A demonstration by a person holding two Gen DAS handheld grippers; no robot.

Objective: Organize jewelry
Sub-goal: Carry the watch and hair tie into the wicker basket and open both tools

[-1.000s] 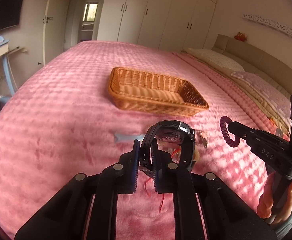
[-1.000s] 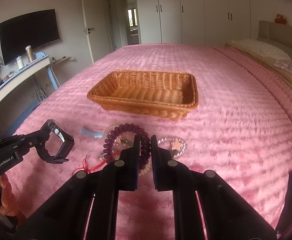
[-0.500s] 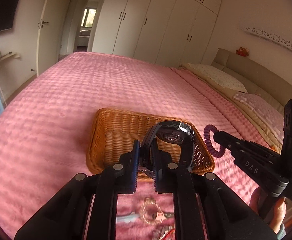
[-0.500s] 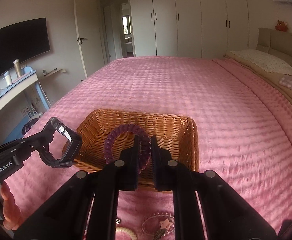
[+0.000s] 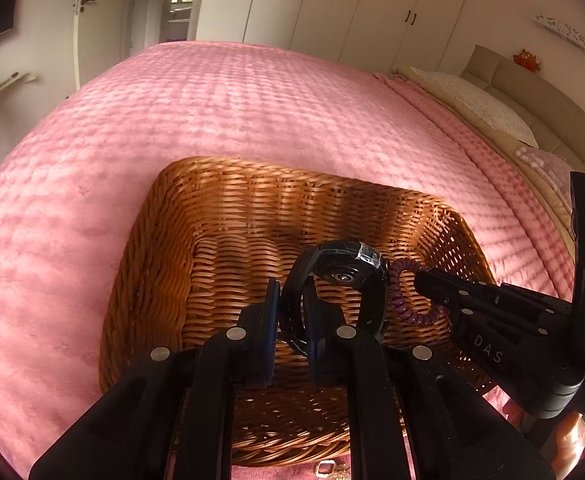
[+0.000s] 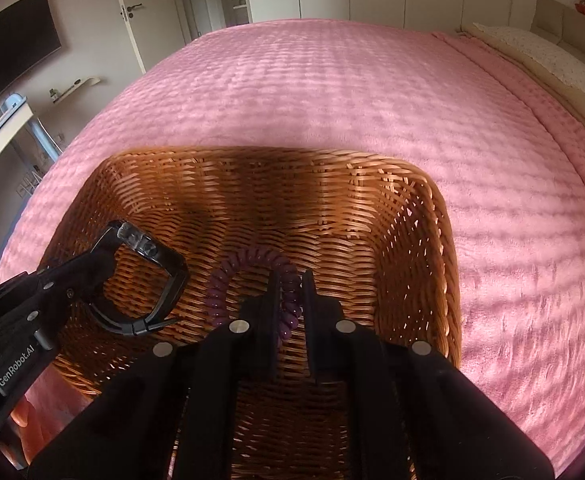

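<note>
2 fingers sets clamped, watch (image 5: 342, 268), purple coil bracelet (image 6: 252, 280), inside basket (image 6: 432, 216) rim

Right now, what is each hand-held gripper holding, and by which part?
Left hand-held gripper: black watch, by its strap. Right hand-held gripper: purple coil bracelet, by one side of its loop.

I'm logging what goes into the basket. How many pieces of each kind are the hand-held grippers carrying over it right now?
Black watch: 1, in the left hand-held gripper
Purple spiral bracelet: 1, in the right hand-held gripper
Total: 2, both held above the wicker basket
</note>
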